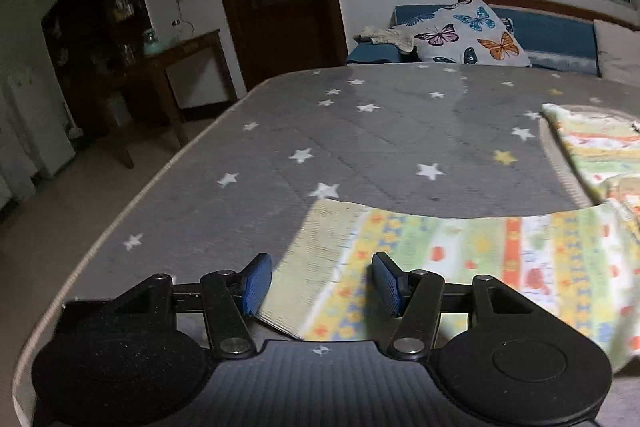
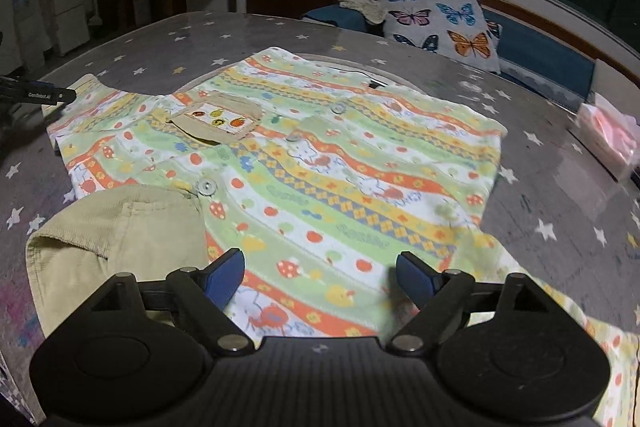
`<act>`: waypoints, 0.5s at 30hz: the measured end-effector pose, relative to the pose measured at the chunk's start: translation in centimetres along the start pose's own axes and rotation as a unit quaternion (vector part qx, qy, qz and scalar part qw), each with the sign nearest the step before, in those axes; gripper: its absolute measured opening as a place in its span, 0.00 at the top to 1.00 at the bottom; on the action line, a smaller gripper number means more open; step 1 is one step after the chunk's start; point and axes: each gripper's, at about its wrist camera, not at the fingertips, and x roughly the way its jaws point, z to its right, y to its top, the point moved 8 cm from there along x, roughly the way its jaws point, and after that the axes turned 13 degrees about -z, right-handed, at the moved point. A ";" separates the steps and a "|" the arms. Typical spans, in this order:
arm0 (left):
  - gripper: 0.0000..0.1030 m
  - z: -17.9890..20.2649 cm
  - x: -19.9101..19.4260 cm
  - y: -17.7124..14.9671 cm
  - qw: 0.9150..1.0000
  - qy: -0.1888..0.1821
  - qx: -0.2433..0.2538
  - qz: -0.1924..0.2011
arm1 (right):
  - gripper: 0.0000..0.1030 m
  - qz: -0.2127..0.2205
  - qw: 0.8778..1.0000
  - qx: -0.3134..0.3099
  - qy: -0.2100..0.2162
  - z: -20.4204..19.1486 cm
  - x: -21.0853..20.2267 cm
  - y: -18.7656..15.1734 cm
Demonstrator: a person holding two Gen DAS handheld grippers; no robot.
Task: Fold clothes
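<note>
A child's jacket (image 2: 320,163) with green, yellow and orange stripes lies spread flat on the grey star-printed cloth (image 2: 560,195). It has a beige collar (image 2: 116,239), a chest pocket (image 2: 218,121) and snap buttons. In the right wrist view my right gripper (image 2: 320,279) stands wide open just above the jacket's near part, beside the collar, with nothing pinched. In the left wrist view my left gripper (image 1: 322,283) is open over the ribbed cuff of a sleeve (image 1: 440,251), and its blue pads (image 1: 256,283) do not press the cloth. The left gripper (image 2: 60,94) also shows at the jacket's far left sleeve.
The surface's rounded edge (image 1: 132,203) drops to the floor on the left. A butterfly pillow (image 2: 444,27) and a crumpled cloth (image 2: 364,5) lie on a blue sofa behind. A pink packet (image 2: 608,135) sits at the right. A wooden side table (image 1: 176,59) stands by the door.
</note>
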 end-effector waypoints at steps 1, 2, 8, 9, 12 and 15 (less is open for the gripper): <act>0.43 -0.2 0.3 0.3 1.000 0.008 0.003 0.002 | 0.18 0.000 1.000 0.005 -0.001 0.1 -0.1 -0.2; 0.43 -0.5 0.5 0.5 1.000 0.016 0.007 0.005 | 0.17 0.001 1.000 0.010 -0.001 0.3 -0.2 -0.5; 0.43 -0.7 2.2 1.8 0.997 0.049 0.046 0.026 | 0.17 0.004 0.999 0.050 0.002 1.6 -1.0 -2.2; 0.43 -0.5 2.4 2.0 0.997 0.056 0.055 0.028 | 0.17 0.006 0.999 0.054 0.000 1.8 -1.1 -2.5; 0.42 -0.2 2.7 2.2 0.995 0.067 0.062 0.027 | 0.18 0.009 0.998 0.066 -0.002 2.2 -1.7 -3.1; 0.42 -0.3 2.6 2.2 0.996 0.065 0.053 0.018 | 0.18 0.024 0.996 0.086 -0.002 3.1 -3.1 -3.7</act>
